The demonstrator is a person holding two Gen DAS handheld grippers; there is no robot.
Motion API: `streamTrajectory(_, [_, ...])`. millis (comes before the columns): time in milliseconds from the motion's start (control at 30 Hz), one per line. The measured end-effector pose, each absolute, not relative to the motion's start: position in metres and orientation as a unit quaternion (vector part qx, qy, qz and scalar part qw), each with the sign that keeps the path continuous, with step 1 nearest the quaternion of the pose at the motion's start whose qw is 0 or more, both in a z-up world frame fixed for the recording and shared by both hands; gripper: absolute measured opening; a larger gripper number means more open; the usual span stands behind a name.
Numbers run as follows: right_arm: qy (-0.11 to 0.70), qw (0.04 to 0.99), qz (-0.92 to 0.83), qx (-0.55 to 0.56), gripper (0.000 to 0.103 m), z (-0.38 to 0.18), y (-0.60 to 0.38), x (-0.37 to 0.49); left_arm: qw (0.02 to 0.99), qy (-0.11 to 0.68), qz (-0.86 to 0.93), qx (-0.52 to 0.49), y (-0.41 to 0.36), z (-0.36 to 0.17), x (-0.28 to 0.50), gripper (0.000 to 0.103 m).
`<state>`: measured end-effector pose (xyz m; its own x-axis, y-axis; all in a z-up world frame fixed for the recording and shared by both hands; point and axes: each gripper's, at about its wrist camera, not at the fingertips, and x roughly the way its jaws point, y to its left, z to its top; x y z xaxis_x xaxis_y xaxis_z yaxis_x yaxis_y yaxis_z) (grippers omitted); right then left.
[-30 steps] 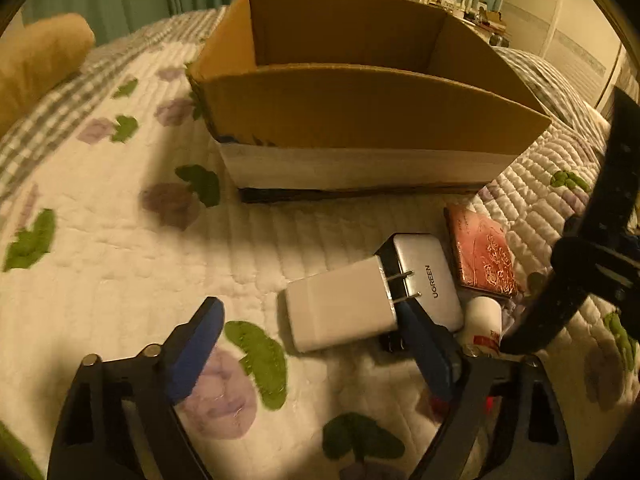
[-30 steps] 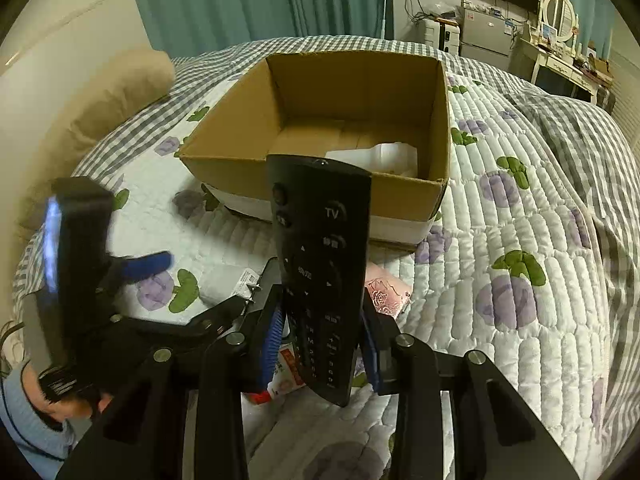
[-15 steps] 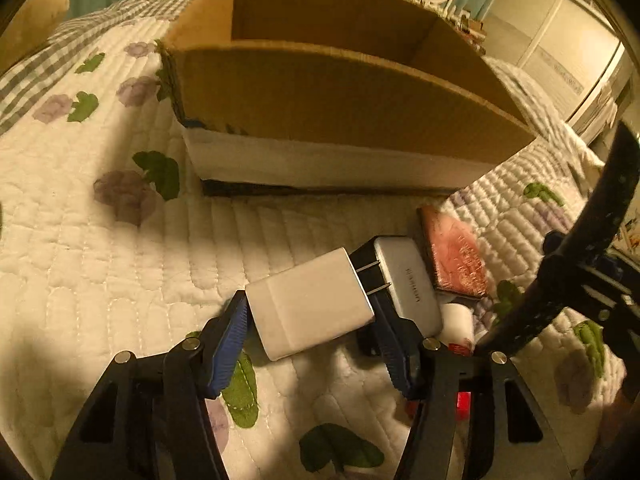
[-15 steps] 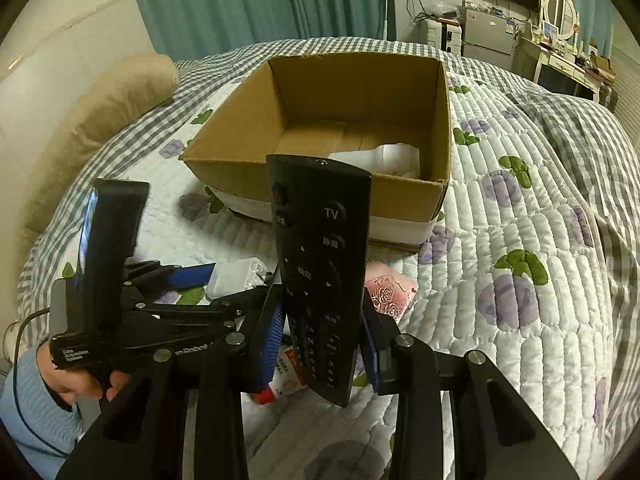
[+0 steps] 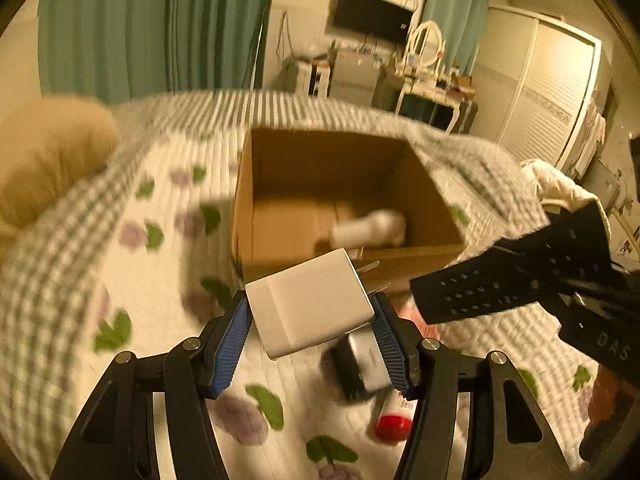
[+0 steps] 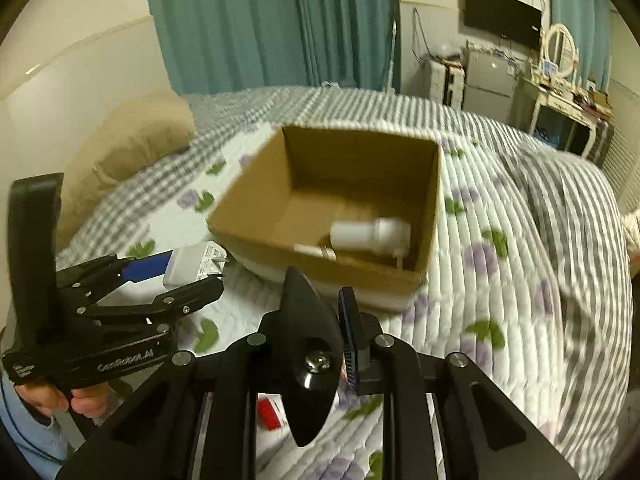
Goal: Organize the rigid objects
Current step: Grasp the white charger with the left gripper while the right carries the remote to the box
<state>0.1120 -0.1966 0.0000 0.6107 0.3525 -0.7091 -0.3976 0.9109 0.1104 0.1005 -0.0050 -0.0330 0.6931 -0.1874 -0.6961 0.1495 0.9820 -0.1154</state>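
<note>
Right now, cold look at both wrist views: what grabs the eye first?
The white rectangular plastic charger, clamped in the left claw and held up in front of the open brown cardboard box. Next, the black TV remote seen end-on in the right claw, aimed at the same box. Inside the box lies a white plastic bottle on its side, against the right wall.

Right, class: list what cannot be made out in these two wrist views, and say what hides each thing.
- White bottle in the cardboard box: motion-blurred in both views, so its label is unreadable.
- Grey charger: left wrist view, blurred and partly behind a finger of the left gripper.
- Remote: right wrist view, end-on in the right gripper, so its buttons are hidden.
- Red-capped tube: left wrist view, its body is behind the same finger.
</note>
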Motion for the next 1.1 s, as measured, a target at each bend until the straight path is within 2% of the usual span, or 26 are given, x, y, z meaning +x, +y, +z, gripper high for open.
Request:
streamTrajectory(200, [0.354, 0.908, 0.217, -0.054, 0.018, 0.05, -0.181, 0.142, 0.936, 0.342, -0.078, 0.003, -0.015, 0.006, 0.136, 0.061])
streamTrajectory(333, [0.357, 0.91, 0.2, -0.071, 0.018, 0.061, -0.168, 0.182, 0.939, 0.336, -0.068, 0.02, -0.021, 0.009, 0.172, 0.061])
streamTrajectory(600, [0.396, 0.9, 0.142, -0.117, 0.018, 0.014, -0.151, 0.253, 0.918, 0.393, -0.046, 0.038, -0.031, -0.036, 0.232, 0.061])
streamTrajectory(867, [0.409, 0.898, 0.14, -0.084, 0.019, -0.018, -0.166, 0.277, 0.909, 0.412, -0.047, 0.032, -0.031, -0.059, 0.242, 0.064])
streamTrajectory(900, [0.408, 0.898, 0.15, -0.075, 0.022, -0.017, -0.167, 0.278, 0.908, 0.415, -0.052, 0.028, -0.03, -0.058, 0.242, 0.067])
streamTrajectory(967, [0.401, 0.9, 0.156, -0.065, 0.06, -0.012, -0.169, 0.276, 0.91, 0.41, -0.052, 0.025, -0.028, -0.054, 0.239, 0.078])
streamTrajectory(1000, [0.394, 0.904, 0.154, -0.06, 0.064, -0.006, -0.171, 0.272, 0.913, 0.403, -0.051, 0.024, -0.027, -0.05, 0.236, 0.084])
streamTrajectory(1100, [0.379, 0.91, 0.16, -0.049, 0.064, 0.013, -0.177, 0.26, 0.919, 0.389, -0.052, 0.031, -0.023, -0.037, 0.22, 0.085])
